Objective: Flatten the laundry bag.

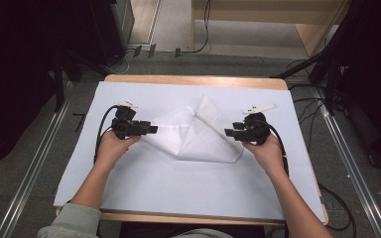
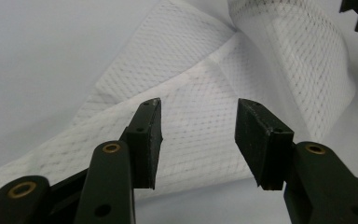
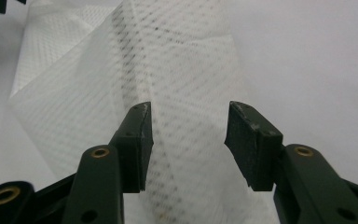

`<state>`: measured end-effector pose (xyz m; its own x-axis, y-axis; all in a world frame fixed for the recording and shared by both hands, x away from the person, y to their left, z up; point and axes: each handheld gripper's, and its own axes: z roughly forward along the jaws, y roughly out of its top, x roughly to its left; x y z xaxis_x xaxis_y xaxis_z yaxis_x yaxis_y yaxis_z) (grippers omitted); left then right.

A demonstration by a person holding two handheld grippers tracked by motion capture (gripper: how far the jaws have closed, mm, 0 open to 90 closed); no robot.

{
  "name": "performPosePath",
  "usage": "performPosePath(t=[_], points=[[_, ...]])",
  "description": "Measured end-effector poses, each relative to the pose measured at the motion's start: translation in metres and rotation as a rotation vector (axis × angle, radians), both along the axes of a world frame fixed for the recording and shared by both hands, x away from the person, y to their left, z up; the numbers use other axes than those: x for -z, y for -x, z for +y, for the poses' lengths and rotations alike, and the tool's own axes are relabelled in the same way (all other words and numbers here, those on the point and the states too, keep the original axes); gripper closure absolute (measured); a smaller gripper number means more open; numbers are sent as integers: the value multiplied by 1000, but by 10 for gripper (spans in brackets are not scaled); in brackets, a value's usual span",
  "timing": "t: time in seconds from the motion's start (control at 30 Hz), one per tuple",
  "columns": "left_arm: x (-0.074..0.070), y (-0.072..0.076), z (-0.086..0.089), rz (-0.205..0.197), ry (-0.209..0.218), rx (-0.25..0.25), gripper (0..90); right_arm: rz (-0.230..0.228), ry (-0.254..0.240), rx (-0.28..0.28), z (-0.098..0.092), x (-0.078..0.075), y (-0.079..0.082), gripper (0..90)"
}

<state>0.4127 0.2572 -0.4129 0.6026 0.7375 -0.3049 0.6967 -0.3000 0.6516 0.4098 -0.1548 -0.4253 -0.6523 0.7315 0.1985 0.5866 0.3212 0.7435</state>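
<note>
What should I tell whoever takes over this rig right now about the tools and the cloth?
Left tool: jaws open, holding nothing, at the left edge of the white waffle-textured cloth.
Right tool: jaws open, holding nothing, at the cloth's right edge.
Cloth: mid-table on the white table cover, partly folded, one flap standing up.
Done: a rough fold.
Left: probably flatten and finish the fold.

You are looking down on a wooden table (image 1: 193, 80) under a white cover sheet (image 1: 178, 183). Around it lies grey floor (image 1: 34, 163) with metal rails (image 1: 39, 148) on both sides. Black cables (image 1: 310, 106) trail across it. Pale wooden furniture (image 1: 278, 20) stands behind, dark drapes (image 1: 15, 64) at either side.
</note>
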Motion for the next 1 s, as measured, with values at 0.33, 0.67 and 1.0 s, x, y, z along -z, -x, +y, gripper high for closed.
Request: performPosePath(t=[0.33, 0.67, 1.0], points=[[4, 0, -6, 10, -11, 21, 503, 32, -20, -32, 18, 7, -30, 399], [7, -1, -4, 18, -6, 13, 496, 129, 82, -50, 36, 41, -41, 450], [15, -3, -8, 28, -49, 34, 450, 75, 151, -38, 40, 41, -33, 881]])
